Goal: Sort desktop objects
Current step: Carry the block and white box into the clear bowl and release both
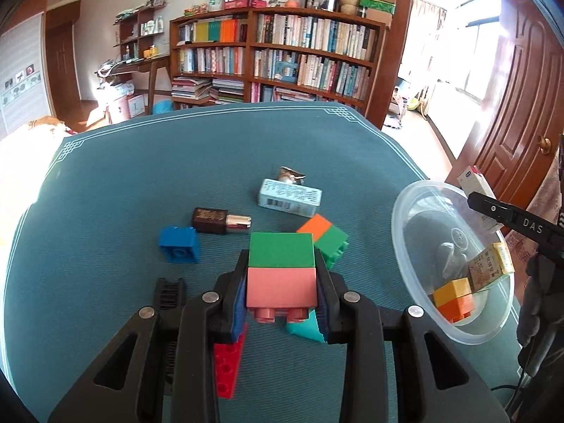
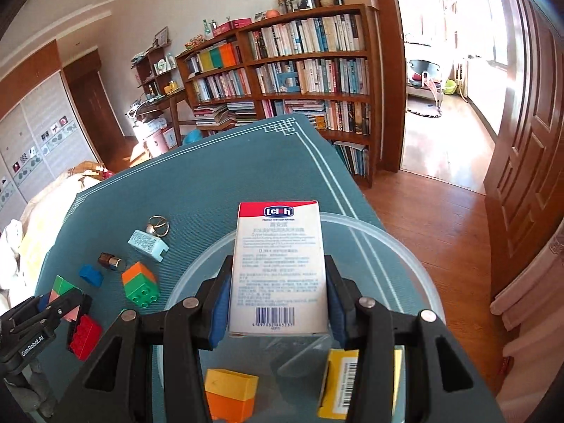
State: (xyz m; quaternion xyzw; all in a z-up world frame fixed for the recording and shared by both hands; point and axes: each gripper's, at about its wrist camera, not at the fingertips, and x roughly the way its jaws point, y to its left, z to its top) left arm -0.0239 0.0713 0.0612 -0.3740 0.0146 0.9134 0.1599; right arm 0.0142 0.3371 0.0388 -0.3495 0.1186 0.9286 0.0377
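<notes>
My left gripper (image 1: 281, 312) is shut on a green-and-pink block (image 1: 281, 271), held just above the teal mat; it also shows in the right wrist view (image 2: 63, 290). My right gripper (image 2: 278, 308) is shut on a white box with a red top (image 2: 278, 264), held over the clear plastic bowl (image 2: 398, 246). The bowl holds a yellow-and-orange block (image 2: 231, 393) and a yellow carton (image 2: 340, 384). In the left wrist view the bowl (image 1: 400, 218) stands at the right with the white box (image 1: 474, 181) above its far rim.
On the mat lie a blue block (image 1: 179, 245), a brown bottle (image 1: 218, 220), a pale blue box (image 1: 289, 198), a metal ring (image 1: 290, 173), an orange-and-green block (image 1: 326, 238), a red brick (image 1: 227, 366) and a teal piece (image 1: 305, 329).
</notes>
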